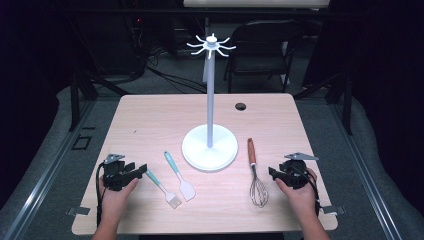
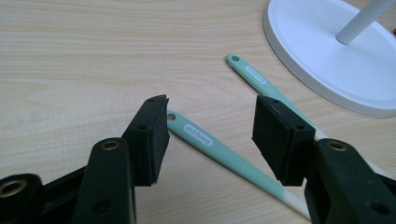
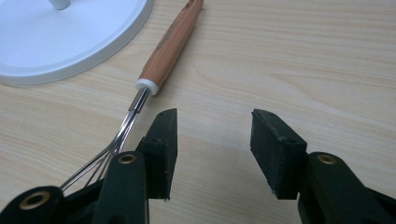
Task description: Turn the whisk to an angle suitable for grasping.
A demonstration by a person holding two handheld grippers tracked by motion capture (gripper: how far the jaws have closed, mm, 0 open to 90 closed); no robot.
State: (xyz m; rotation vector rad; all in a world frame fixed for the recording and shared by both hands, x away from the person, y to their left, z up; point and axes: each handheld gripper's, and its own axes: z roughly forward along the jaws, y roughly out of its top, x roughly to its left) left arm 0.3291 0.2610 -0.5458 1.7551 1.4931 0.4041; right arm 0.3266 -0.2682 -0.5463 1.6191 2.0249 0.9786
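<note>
both sets of jaws stand wide apart with nothing pinched in them. my left gripper [image 2: 210, 135] has its pads [image 2: 154, 140] straddling the mint handle of the nearer utensil, a silicone brush [image 2: 219, 151]; the handle lies flat on the wood between the pads, clear of both, so i read this as lining up for a pinch rather than a hold. just beyond the far pad lies the second mint tool, a spatula [image 2: 254, 79], angled much the same way, and past that the white disc base of the hanging stand [image 2: 327, 65].

my right gripper [image 3: 212, 149] is just as open, with bare table [image 3: 289, 56] between its pads [image 3: 273, 149]. the whisk [image 3: 170, 42] sits outside the near pad, its wires running down beside that jaw and its wooden handle pointing away toward the stand's base, so this hand is beside its tool, not over it.

from the high view, the left gripper [image 1: 131, 172] and right gripper [image 1: 276, 173] rest low at the table's near edge, the utensils lie between them, and the stand's pole [image 1: 210, 95] rises behind to a ring of bare hooks [image 1: 211, 46]. i judge the handles point that way so their hanging holes are easy to carry up.
</note>
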